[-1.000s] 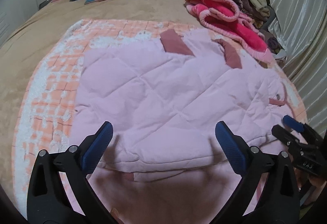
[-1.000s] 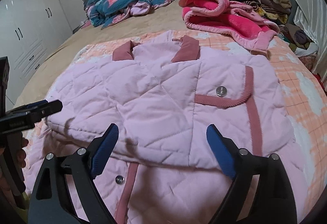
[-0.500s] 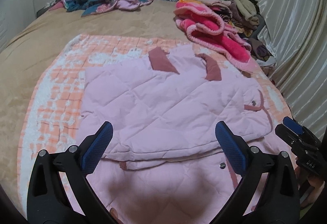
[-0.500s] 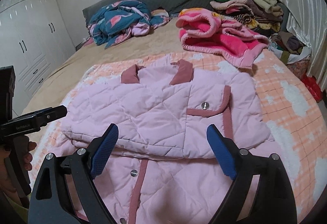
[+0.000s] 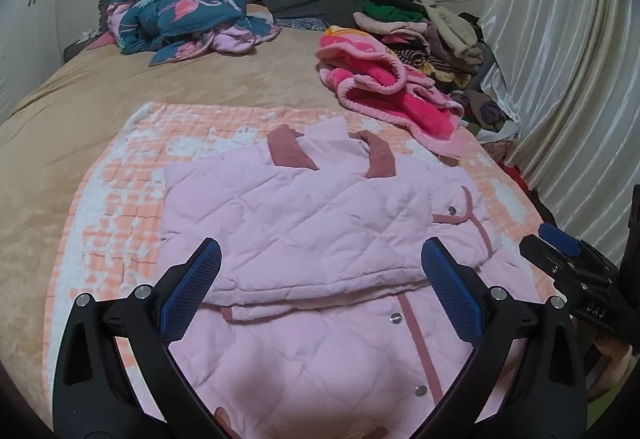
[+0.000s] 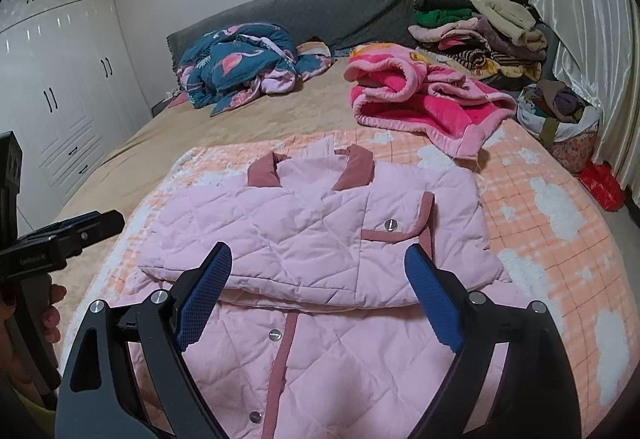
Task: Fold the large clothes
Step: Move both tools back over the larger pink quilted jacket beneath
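The pink quilted jacket (image 6: 320, 239) fills the lower middle of both views, lying on an orange-and-white checked blanket (image 6: 560, 223) over the bed; its collar end sits as a doubled panel across the centre, the buttoned front stretching down to the bottom edge. The left gripper (image 5: 320, 295) and the right gripper (image 6: 320, 291) each hang above it with jaws spread wide and nothing between the blue pads. One fold looks done, so the step in hand is probably the next fold of the lower half. To do it well, I would bring each set of tongs down on a hem corner near the bottom of the frame, pinch every layer of the padded cloth, lift both sides evenly, and lay the hem up to the dark pink collar (image 6: 356, 167) with edges aligned, smoothing so the puffy quilting does not spring open
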